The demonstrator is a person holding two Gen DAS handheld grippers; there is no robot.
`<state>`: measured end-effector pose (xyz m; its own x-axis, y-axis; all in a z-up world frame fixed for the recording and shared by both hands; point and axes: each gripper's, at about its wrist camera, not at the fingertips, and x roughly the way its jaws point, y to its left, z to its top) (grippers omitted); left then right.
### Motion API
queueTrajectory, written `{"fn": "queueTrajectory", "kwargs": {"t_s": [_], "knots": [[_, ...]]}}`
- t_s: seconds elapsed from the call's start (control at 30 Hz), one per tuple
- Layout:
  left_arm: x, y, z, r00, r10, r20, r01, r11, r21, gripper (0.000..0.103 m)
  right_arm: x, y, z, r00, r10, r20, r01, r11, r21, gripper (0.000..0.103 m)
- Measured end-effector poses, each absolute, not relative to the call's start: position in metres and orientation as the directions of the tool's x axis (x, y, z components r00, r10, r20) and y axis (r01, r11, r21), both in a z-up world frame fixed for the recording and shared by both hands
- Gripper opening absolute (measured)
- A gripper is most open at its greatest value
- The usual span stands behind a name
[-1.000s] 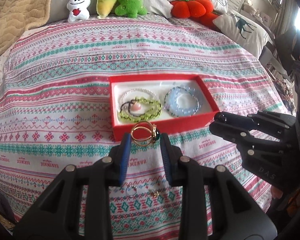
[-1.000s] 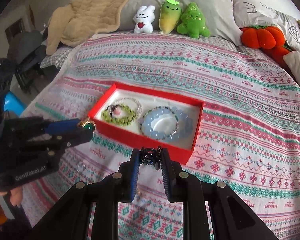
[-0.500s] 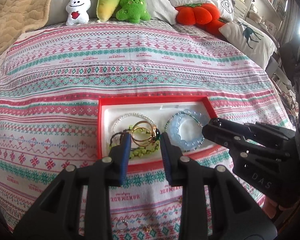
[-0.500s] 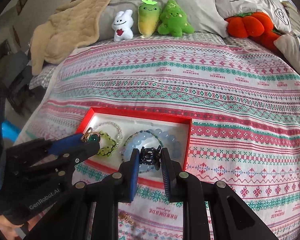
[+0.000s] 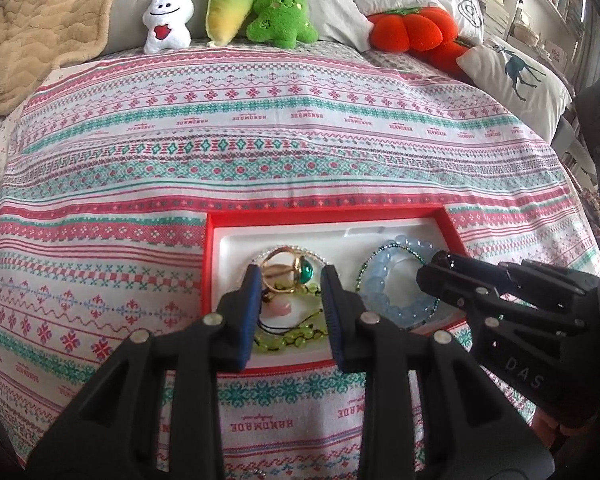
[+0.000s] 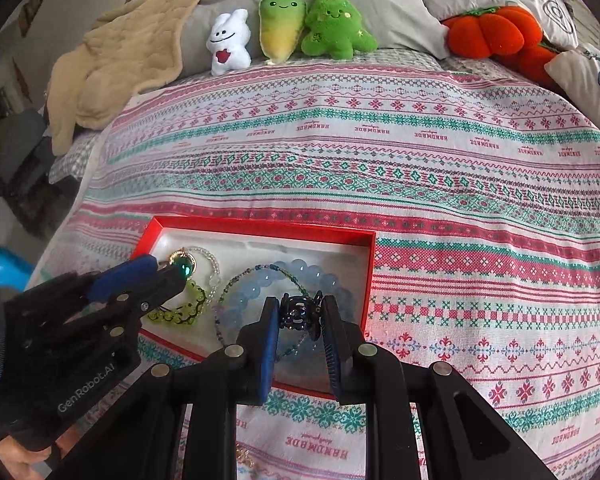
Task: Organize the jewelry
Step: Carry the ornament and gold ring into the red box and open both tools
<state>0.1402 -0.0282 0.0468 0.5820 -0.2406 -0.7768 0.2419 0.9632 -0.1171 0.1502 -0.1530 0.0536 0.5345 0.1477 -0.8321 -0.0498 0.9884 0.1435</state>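
Two grippers worked over one red box (image 5: 205, 264) on the patterned bedspread (image 5: 300, 140). The left gripper (image 5: 288, 276) appeared clamped on one gold ring with a green stone (image 5: 290, 272), held above the box's 9 o'clock half, over one green bead bracelet (image 5: 292, 336). The right gripper (image 6: 300, 316) was clamped on one dark ring (image 6: 298, 314) above one pale blue bead bracelet (image 6: 332, 280) at the 3 o'clock half. Three plush toys (image 6: 284, 24) sat at 12 o'clock.
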Motion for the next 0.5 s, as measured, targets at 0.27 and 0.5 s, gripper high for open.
{"fn": "queueTrajectory", "kwargs": {"t_s": [0.27, 0.5], "knots": [[0.133, -0.025, 0.055, 0.592, -0.224, -0.774, 0.249, 0.964, -0.088, 0.044, 0.153, -0.151, 0.055, 0.531, 0.144, -0.835, -0.048, 0.989, 0.14, 0.024], [0.125, -0.018, 0.063, 0.604, -0.213, -0.768, 0.248, 0.966, -0.074, 0.058, 0.144, -0.153, 0.071, 0.562, 0.171, -0.809, -0.06, 0.984, 0.167, 0.062]]}}
